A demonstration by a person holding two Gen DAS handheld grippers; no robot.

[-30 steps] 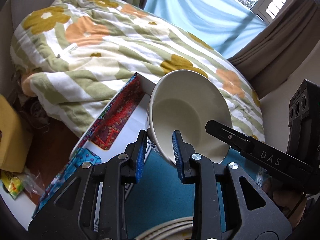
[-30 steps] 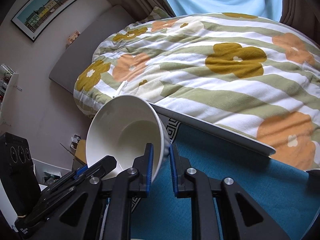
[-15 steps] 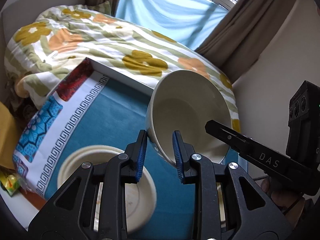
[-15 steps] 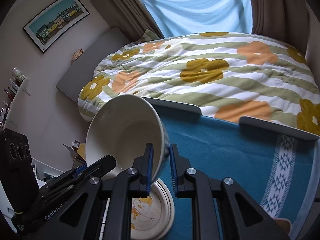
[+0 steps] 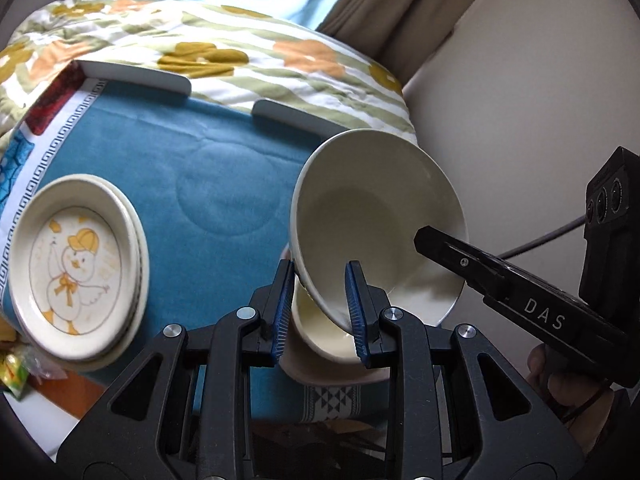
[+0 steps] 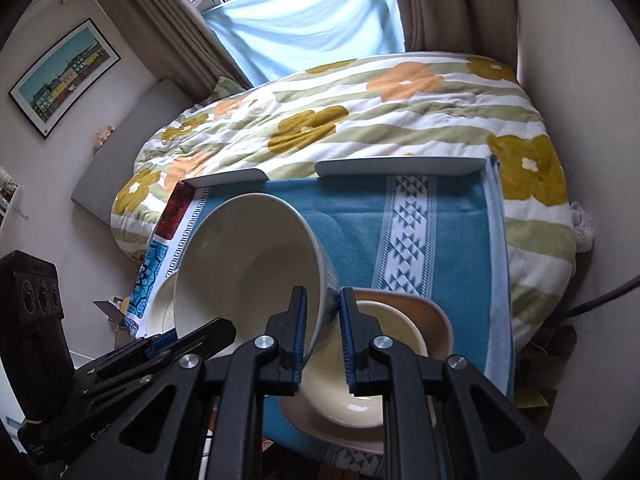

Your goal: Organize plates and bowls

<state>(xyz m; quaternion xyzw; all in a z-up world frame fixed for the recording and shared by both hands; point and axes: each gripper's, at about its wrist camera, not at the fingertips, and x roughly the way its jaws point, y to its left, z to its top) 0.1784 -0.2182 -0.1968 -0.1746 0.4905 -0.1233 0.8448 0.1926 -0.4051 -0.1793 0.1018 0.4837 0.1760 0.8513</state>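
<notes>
So I've got both claws pinched on the rim of the white bowl (image 5: 376, 220), left claw (image 5: 320, 300) and right claw (image 6: 323, 336) on opposite sides, tilted over the nested bowls (image 6: 372, 376) at the table's (image 5: 168, 152) near edge. Looks like heavy, slick, chippable ceramic, so rim grips feel right. Open cloth lies left of it, toward the duck plates (image 5: 76, 264).

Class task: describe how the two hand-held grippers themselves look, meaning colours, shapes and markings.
Both are matte black angular frames with silver bolts and ribbed blue finger pads. The right hand-held gripper is marked "DAS"; a grey cable trails behind it. The left hand-held gripper shows no lettering here.
</notes>
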